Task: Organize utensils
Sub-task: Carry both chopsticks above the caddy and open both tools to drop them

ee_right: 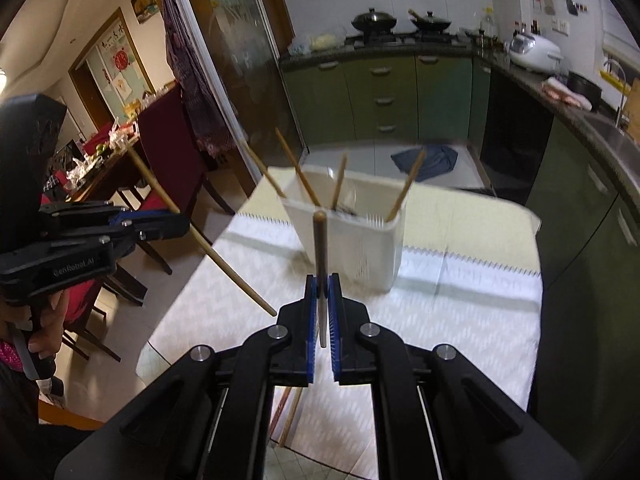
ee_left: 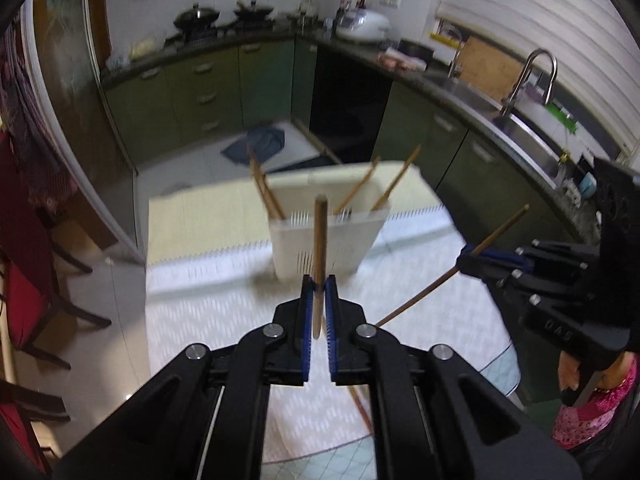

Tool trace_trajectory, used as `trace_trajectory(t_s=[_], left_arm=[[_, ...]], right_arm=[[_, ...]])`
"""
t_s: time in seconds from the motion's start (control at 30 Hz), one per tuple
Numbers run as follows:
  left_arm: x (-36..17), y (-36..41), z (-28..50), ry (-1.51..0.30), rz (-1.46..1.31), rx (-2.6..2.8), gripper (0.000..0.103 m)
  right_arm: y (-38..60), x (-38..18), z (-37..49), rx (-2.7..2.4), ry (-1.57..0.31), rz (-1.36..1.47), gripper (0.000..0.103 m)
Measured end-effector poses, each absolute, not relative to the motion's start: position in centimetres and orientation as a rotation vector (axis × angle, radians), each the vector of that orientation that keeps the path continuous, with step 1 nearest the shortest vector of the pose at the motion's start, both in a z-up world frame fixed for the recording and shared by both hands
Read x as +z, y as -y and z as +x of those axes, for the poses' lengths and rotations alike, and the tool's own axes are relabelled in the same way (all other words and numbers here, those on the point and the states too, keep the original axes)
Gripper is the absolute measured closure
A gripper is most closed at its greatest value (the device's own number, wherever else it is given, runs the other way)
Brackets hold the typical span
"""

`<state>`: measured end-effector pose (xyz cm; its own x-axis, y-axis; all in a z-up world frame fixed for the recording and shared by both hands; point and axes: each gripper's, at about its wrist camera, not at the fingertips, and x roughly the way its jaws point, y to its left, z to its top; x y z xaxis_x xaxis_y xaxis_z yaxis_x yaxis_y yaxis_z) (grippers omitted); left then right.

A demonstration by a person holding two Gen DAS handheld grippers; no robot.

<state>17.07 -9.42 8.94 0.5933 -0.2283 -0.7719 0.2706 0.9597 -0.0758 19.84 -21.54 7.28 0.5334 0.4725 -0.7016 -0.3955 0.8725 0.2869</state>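
Both the left gripper [ee_left: 319, 284] and right gripper [ee_right: 322, 284] have fingers clamped on a chopstick each, held above the counter [ee_right: 460, 312] near the white holder [ee_right: 360, 236], so next comes lowering each tip into its opening.

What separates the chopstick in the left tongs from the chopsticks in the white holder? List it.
The held chopstick is clamped in the left tongs, in the air outside the white holder. The holder's chopsticks stand inside it, free of any tongs. The held chopstick is single, whereas the holder's chopsticks are several, leaning apart toward its two ends. All look like plain brown wooden sticks.
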Motion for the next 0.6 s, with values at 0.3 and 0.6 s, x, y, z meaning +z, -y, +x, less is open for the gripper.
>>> trace_trajectory(t_s=[0.3, 0.6], left_arm=[[17.4, 10.1, 18.8, -0.722, 0.042, -0.278, 0.097], [18.1, 11.8, 22.3, -0.680, 0.056, -0.253, 0.097]], right_arm=[[23.2, 14.8, 20.8, 0.492, -0.751, 0.114, 0.097], [24.4, 19.3, 23.6, 0.437, -0.651, 0.151, 0.097]])
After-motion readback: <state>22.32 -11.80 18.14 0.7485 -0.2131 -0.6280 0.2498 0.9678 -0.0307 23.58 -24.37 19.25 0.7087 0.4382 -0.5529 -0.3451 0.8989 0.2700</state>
